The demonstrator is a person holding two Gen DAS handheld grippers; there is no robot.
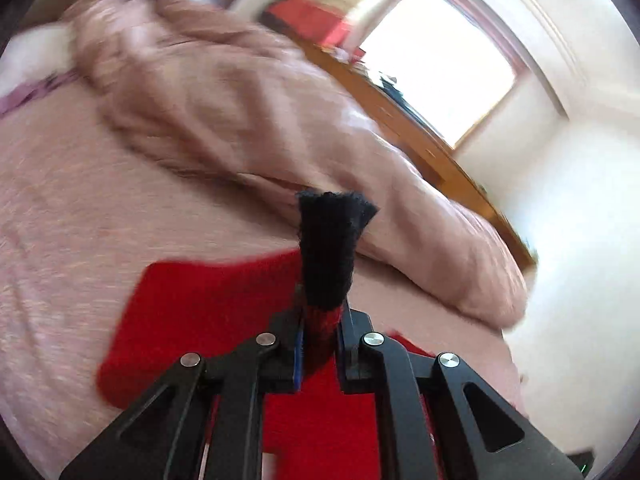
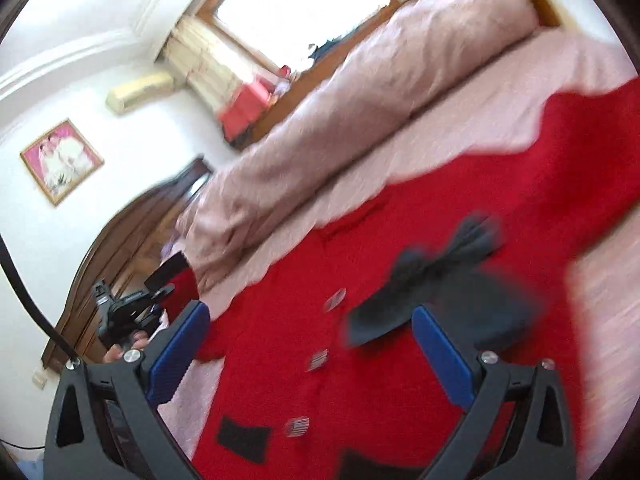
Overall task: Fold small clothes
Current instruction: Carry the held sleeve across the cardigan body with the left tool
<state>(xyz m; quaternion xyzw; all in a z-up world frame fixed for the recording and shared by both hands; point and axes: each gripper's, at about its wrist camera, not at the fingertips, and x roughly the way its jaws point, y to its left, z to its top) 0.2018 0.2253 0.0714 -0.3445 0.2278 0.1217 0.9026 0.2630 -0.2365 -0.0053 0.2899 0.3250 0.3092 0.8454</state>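
A red knitted garment with black trim lies spread on the pink bed, seen in the left wrist view [image 1: 208, 320] and in the right wrist view [image 2: 400, 272]. My left gripper [image 1: 320, 336] is shut on a black-and-red edge of the garment [image 1: 326, 248], which sticks up between its jaws above the bed. My right gripper [image 2: 312, 356] is open and empty, hovering over the garment's front. A dark bow and collar piece [image 2: 440, 280] sits just beyond the right fingertips. Several shiny buttons [image 2: 318, 360] run down the garment.
A rolled pink duvet [image 1: 248, 112] lies along the far side of the bed, also in the right wrist view [image 2: 360, 100]. A wooden bed frame [image 1: 420, 132], a window [image 1: 436, 60], a headboard [image 2: 120, 240] and my left gripper [image 2: 128, 312] are beyond.
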